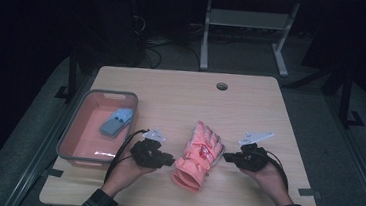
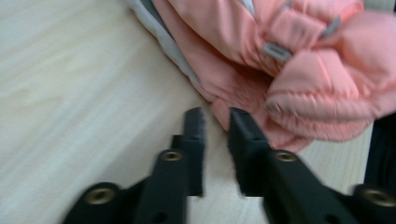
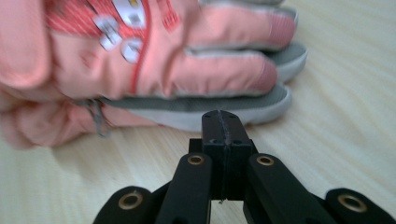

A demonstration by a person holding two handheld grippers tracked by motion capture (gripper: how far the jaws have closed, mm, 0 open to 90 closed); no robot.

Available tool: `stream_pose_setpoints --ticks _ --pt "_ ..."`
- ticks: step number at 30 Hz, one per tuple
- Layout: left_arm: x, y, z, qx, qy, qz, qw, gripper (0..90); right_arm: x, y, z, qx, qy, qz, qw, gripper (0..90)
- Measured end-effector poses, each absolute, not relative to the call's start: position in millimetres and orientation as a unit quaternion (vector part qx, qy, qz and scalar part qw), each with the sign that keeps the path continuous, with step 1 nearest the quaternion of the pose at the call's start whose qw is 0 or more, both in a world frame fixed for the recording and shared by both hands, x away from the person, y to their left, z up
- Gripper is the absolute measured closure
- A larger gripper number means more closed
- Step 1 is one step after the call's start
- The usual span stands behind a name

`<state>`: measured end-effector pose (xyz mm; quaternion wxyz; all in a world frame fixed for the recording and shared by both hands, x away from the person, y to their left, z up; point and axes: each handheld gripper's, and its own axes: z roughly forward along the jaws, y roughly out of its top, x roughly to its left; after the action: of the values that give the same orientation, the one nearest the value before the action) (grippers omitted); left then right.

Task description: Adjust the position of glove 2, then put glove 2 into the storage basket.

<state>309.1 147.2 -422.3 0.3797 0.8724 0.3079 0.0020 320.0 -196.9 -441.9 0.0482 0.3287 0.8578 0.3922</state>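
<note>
A pink padded glove lies in the middle of the wooden table, cuff toward the person. My left gripper sits just left of the cuff; in the left gripper view its jaws stand slightly apart, open, right at the edge of the glove's cuff, with nothing between them. My right gripper rests just right of the glove; in the right gripper view its jaws are pressed together, shut on nothing, a little short of the glove's grey-edged fingers.
A pink rectangular basin with a grey rim stands at the table's left, holding a light blue glove. A round cable hole is near the far edge. A white desk frame stands beyond the table.
</note>
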Motion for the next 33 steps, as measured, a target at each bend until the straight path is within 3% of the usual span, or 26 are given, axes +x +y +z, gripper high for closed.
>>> stream_pose_setpoints --ticks 9,15,23,33 --pt "317.1 153.2 -402.9 0.852 0.326 0.025 0.408 38.8 318.6 -179.5 -410.2 0.295 0.852 0.430 0.050 89.9" --pt "320.7 150.7 -386.9 0.849 0.312 0.038 0.425 26.2 324.9 -161.4 -401.9 0.281 0.850 0.444 0.045 89.9" --pt "325.9 141.9 -379.6 0.850 0.300 0.045 0.431 20.3 336.9 -152.0 -409.5 0.289 0.851 0.434 0.064 90.0" --pt "330.2 131.9 -379.6 0.854 0.293 0.046 0.427 17.1 340.8 -138.7 -437.2 0.294 0.867 0.399 0.050 90.0"
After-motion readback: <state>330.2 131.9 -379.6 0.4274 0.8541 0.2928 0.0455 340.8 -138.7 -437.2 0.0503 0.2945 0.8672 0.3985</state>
